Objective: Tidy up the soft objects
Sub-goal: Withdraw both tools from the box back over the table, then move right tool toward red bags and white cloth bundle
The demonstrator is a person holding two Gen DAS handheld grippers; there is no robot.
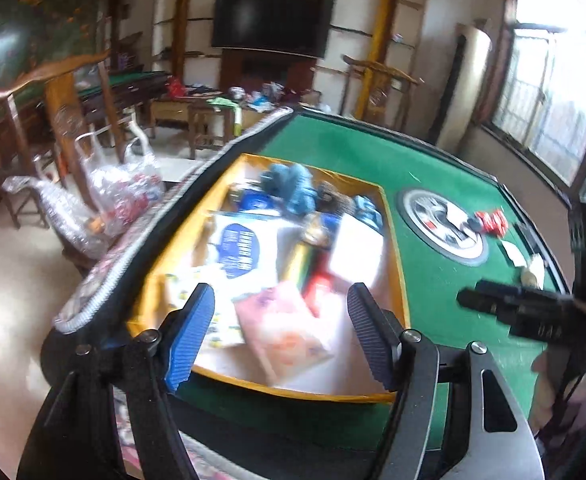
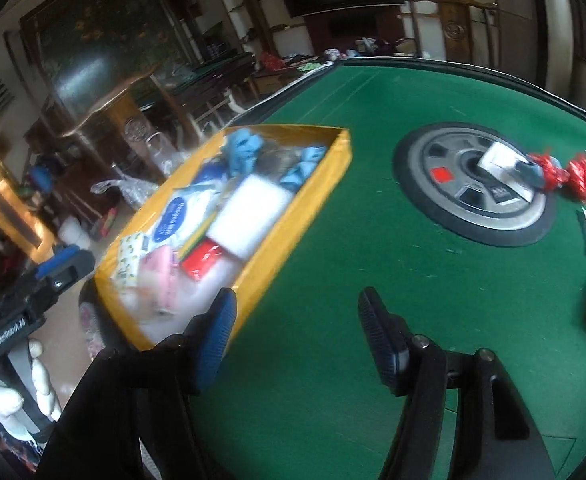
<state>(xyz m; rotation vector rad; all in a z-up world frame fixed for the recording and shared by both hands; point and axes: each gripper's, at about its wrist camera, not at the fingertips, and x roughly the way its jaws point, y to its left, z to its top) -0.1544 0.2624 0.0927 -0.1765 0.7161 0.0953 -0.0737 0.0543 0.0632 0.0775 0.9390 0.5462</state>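
On green felt table (image 2: 333,280): yellow box (image 2: 293,224); wall television (image 1: 271,24) behind.

One yellow box (image 1: 404,280), two tongs (image 1: 281,332)

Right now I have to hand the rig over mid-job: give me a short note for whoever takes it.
Left claw: open, empty, hovering over the near end of the yellow box.
Right claw: open, empty, over bare green felt just right of the box.
Things: box sits on the table's left side, already holding blue fluffy items, white packets, a pink packet and a red one.
Done: most soft items look boxed.
Left: a red crinkly item lies by the round centre hub; probably that goes in next. Frames are blurred, so check details.
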